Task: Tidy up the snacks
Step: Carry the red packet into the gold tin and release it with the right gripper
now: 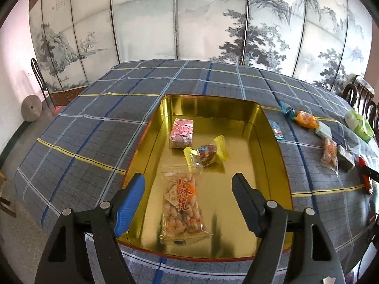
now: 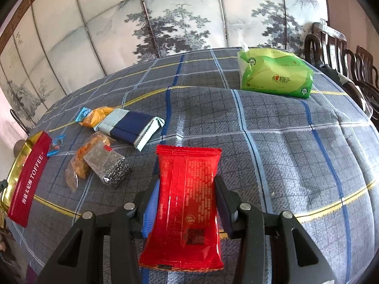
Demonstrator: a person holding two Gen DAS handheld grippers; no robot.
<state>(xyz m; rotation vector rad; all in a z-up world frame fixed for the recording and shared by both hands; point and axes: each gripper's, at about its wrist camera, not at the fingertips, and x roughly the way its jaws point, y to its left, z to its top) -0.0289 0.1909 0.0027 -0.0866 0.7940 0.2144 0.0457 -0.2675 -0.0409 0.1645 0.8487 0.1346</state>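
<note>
Here, the left gripper (image 1: 188, 203) hangs over the near end of the gold tin (image 1: 272, 156), jaws wide, w/ nothing pressed between them; the clear bag of fried twists (image 1: 181, 203) lies flat on the tin floor below the gap, not touched by the pads. Farther in the tin lie a yellow-ended wrapped snack (image 1: 207, 153) and, beyond it, a pink patterned pack (image 1: 182, 132).

The right gripper (image 2: 186, 198) is closed narrow on a red packet (image 2: 186, 194), pads on both its long sides, over the checked tablecloth (image 2: 296, 146).

Only the left wrist view shows the inside of the tin. The right wrist view shows just its red outer wall w/ "TOFFEE" print (image 2: 27, 184) at the far left, and not the contents. It shows clearly the loose snacks left of the red packet: a clear bag of dark seeds (image 2: 111, 168) touching an orange snack bag (image 2: 81, 158), then farther a pale-and-navy pack (image 2: 129, 127), an orange wrapped piece (image 2: 94, 117) and a small blue candy (image 2: 55, 145) near the tin. A green tissue pack (image 2: 274, 73) sits far right.
</note>
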